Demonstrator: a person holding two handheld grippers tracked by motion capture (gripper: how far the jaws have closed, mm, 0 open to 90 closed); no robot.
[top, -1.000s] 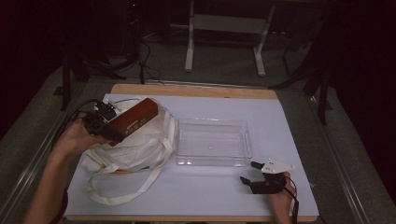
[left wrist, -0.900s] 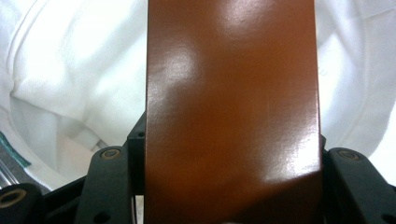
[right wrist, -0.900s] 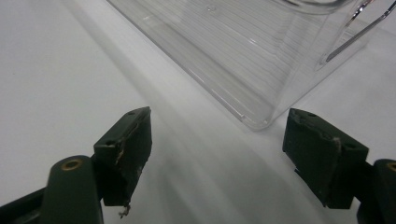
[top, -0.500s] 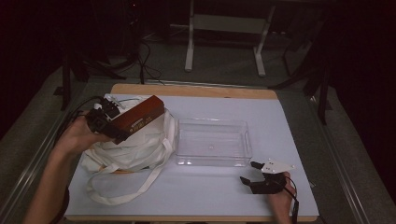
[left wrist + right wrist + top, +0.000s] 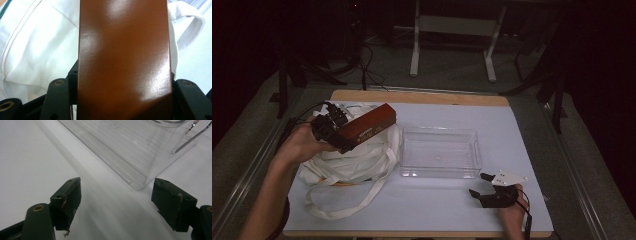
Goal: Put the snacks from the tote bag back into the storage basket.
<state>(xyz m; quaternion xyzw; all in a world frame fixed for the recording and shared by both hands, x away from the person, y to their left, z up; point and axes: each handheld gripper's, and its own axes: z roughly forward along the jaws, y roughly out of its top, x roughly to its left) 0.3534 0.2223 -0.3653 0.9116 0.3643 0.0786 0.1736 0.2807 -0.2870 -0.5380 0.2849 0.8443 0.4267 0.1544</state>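
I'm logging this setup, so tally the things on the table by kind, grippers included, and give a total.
Brown box: 1, held in the left gripper
White bag: 1
Clear tray: 1
Grippers: 2, the left one and the right gripper
Total: 5

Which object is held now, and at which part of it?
The left claw is shut on the brown box at its near end, above the white bag. The right claw is open and holds nothing.
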